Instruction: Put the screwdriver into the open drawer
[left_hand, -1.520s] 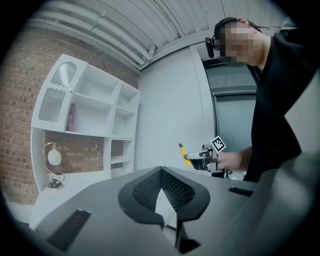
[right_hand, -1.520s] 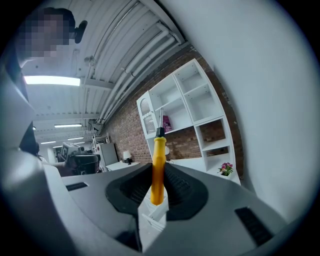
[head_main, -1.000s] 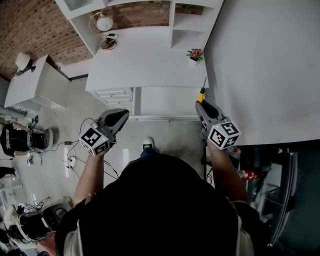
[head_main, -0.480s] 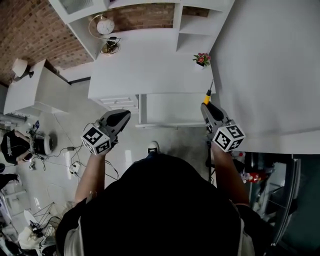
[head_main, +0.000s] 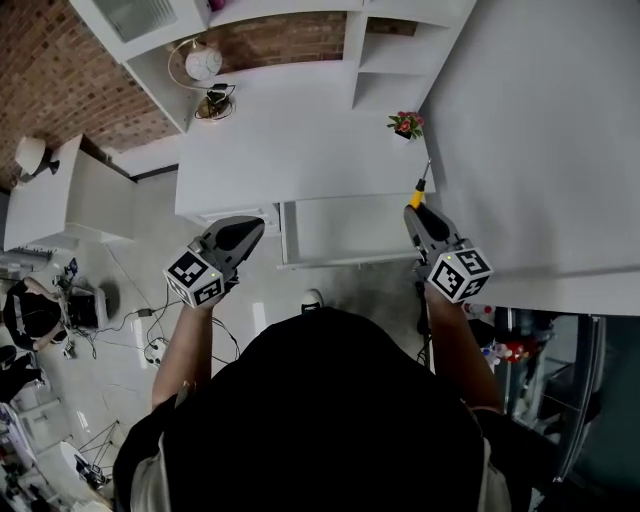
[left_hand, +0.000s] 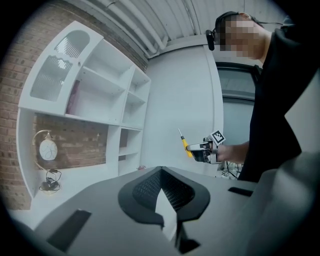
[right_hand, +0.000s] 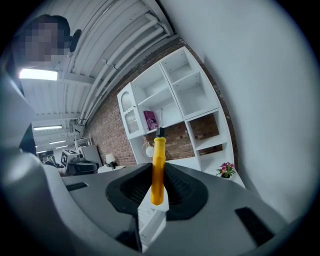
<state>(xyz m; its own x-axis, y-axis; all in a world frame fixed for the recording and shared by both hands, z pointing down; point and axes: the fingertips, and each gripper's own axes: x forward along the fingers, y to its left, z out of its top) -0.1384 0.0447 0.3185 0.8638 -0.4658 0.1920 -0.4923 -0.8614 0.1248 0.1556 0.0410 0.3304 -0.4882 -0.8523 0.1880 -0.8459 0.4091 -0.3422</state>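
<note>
A screwdriver (head_main: 418, 192) with a yellow handle and thin metal shaft sticks up from my right gripper (head_main: 412, 208), which is shut on the handle. It hangs over the right end of the open white drawer (head_main: 340, 230) under the desk top (head_main: 300, 140). In the right gripper view the screwdriver (right_hand: 158, 170) stands upright between the jaws of the right gripper (right_hand: 159, 167). My left gripper (head_main: 245, 228) hovers left of the drawer, jaws shut with nothing in them. The left gripper view shows its own jaws, the left gripper (left_hand: 161, 170), and the distant screwdriver (left_hand: 184, 144).
A small flower pot (head_main: 405, 125) stands at the desk's back right. A round clock (head_main: 203, 62) and cables sit on the shelf unit's lower left. A closed drawer stack (head_main: 240, 213) lies left of the open drawer. A grey wall (head_main: 540, 130) bounds the right side.
The person has stepped closer to the desk, which now sits lower in the head view. Both grippers moved forward with them; the screwdriver stays held in the right one.
</note>
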